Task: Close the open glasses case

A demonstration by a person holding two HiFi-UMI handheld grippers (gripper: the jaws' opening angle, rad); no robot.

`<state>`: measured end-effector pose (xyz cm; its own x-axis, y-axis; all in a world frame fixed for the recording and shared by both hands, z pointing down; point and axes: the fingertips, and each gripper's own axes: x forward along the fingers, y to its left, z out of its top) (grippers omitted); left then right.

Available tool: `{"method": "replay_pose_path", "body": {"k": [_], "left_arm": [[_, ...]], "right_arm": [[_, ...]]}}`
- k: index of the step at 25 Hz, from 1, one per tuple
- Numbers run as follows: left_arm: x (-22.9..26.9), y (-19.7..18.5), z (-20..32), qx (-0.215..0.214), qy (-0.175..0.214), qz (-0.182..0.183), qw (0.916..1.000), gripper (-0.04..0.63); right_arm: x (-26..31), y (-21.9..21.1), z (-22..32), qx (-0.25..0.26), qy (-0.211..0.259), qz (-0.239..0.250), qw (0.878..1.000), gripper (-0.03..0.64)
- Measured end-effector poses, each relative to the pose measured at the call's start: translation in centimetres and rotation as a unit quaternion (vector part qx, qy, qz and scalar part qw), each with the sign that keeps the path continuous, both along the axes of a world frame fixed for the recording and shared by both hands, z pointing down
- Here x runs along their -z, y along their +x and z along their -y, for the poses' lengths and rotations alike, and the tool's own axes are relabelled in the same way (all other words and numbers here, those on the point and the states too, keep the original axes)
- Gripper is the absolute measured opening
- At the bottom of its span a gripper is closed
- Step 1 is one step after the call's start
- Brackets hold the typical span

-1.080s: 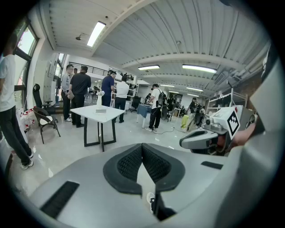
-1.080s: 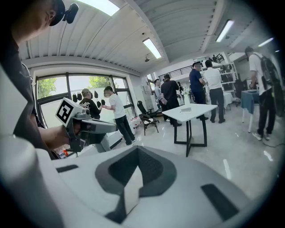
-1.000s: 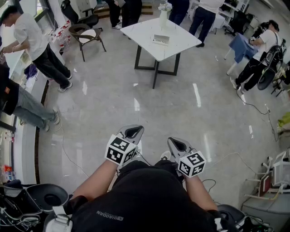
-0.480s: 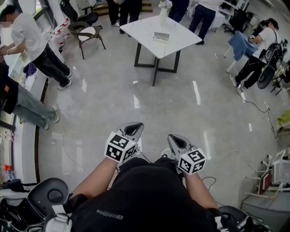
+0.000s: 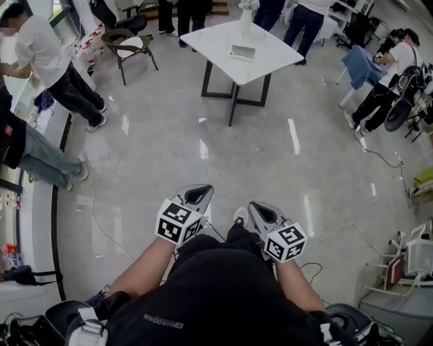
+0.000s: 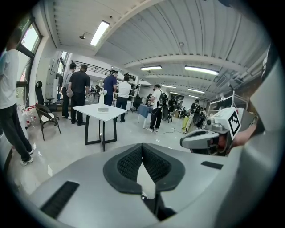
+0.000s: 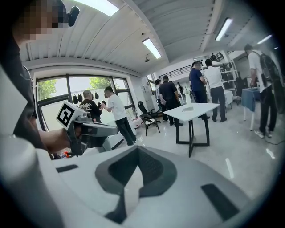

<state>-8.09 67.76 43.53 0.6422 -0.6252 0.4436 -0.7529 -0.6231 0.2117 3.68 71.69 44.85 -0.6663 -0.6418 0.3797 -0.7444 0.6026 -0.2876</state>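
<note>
Left tool [image 5: 196, 196] & right tool [image 5: 262, 215] held shut, empty; white square black-legged desk [image 5: 270, 61] w/ small pale box [image 5: 241, 53] seen well apart, ppl [image 5: 306, 20] beside.

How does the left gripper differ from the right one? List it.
The left gripper points up and rightward, the right gripper up and leftward. The left gripper sits slightly higher in the head view than the right gripper. Shared: both have jaws shut on nothing, well short of the white table.
</note>
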Motion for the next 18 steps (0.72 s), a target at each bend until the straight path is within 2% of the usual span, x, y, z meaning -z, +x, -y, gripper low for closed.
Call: {"method": "replay_pose_path", "body": {"k": [10,18], "left_arm": [[-2.0,0.8,3.4,0.001,-0.027,0.005,0.9996,0.003],[-0.7,1.4,12.3,0.01,-0.014,0.015,0.9997,0.003]], "right_arm": [[-1.0,-0.1,5.0,0.004,-0.009,0.011,1.0,0.002],[-0.4,0.7,14.0,0.012,-0.004,0.017,1.0,0.002]]}}
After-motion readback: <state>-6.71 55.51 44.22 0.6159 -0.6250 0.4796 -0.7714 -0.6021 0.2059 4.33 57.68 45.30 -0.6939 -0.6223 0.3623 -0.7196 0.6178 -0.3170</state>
